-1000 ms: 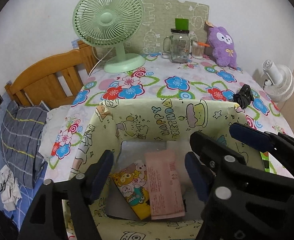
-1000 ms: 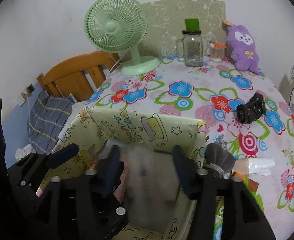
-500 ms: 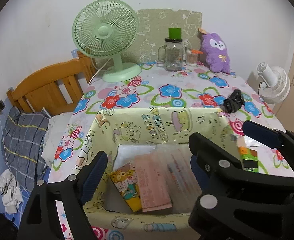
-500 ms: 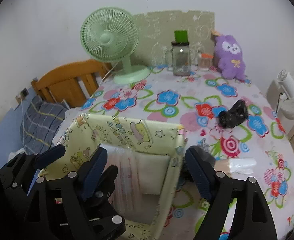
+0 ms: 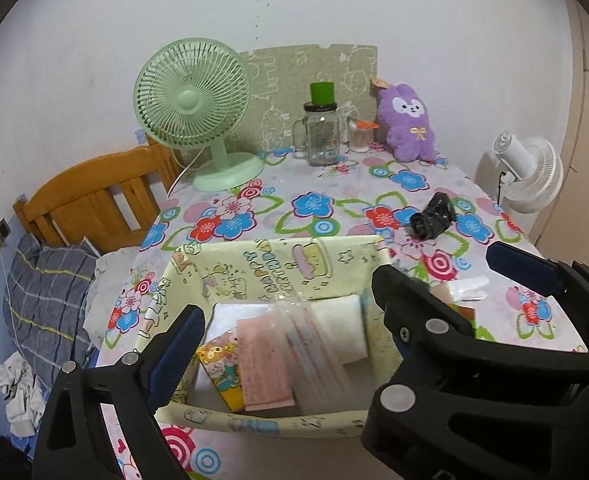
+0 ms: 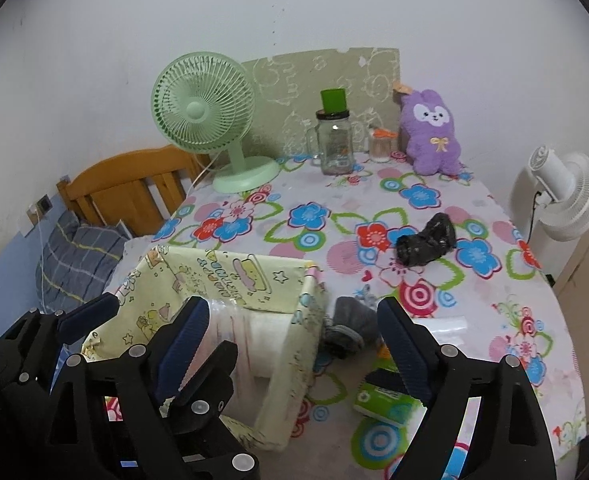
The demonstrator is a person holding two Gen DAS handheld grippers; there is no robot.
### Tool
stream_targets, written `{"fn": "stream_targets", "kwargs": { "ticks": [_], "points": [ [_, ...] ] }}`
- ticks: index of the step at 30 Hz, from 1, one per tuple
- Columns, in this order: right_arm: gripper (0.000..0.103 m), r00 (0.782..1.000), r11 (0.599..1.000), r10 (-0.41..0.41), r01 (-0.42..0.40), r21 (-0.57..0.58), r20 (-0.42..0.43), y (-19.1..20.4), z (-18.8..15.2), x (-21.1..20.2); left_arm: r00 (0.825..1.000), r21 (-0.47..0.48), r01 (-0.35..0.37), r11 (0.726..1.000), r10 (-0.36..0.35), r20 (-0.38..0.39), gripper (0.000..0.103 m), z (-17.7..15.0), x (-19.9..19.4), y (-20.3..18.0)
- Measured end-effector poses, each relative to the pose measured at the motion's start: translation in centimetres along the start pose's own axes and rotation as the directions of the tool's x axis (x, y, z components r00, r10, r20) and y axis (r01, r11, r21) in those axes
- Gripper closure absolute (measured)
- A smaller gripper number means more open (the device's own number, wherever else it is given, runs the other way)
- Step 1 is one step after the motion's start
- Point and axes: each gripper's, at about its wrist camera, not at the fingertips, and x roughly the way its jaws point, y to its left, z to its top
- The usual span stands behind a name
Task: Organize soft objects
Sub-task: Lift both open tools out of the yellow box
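Note:
A pale yellow cartoon-print box [image 5: 278, 268] stands on the flowered table. In it lie a cartoon-print packet [image 5: 218, 372], a pink packet [image 5: 262, 364], a clear packet [image 5: 314, 344] and a white tissue pack [image 5: 340, 320]. Above the box's near side hangs my left gripper [image 5: 284, 300], its jaws opening with nothing pressed between the pads. The right gripper [image 6: 292, 308] straddles the box's right wall [image 6: 306, 320]; its jaws are opening and hold nothing. A grey sock [image 6: 350, 328] lies just right of the box. Beside it are a green packet [image 6: 386, 400] and a clear wrapper [image 6: 446, 324].
Farther back on the table are a black bundle [image 6: 426, 244], a purple plush [image 6: 432, 136], a glass jar mug [image 6: 334, 144] and a green fan [image 6: 202, 108]. A white fan [image 6: 562, 192] stands off the table's right edge. A wooden headboard [image 6: 134, 188] and pillow [image 6: 78, 256] are left.
Both grippers have pulled back and risen from the box while their jaws widened. The clear packet between the right gripper's fingers now lies in the box.

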Motion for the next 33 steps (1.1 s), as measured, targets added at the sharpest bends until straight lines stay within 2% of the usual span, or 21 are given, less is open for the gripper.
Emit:
{"fn": "stream_targets", "kwargs": {
  "ticks": [16,33],
  "points": [
    [0.005,0.996,0.999,-0.038,0.038,0.007,0.083,-2.6,-0.2,-5.4,0.997,0.014,0.023,1.000,-0.024,0.073,0.005,0.1,-4.0,-3.4],
    [0.002,0.987,0.997,-0.073,0.071,0.018,0.144,-6.3,-0.8,-9.6,0.992,0.033,0.067,0.997,-0.070,0.107,0.002,0.0,-6.3,-7.6]
  ]
}}
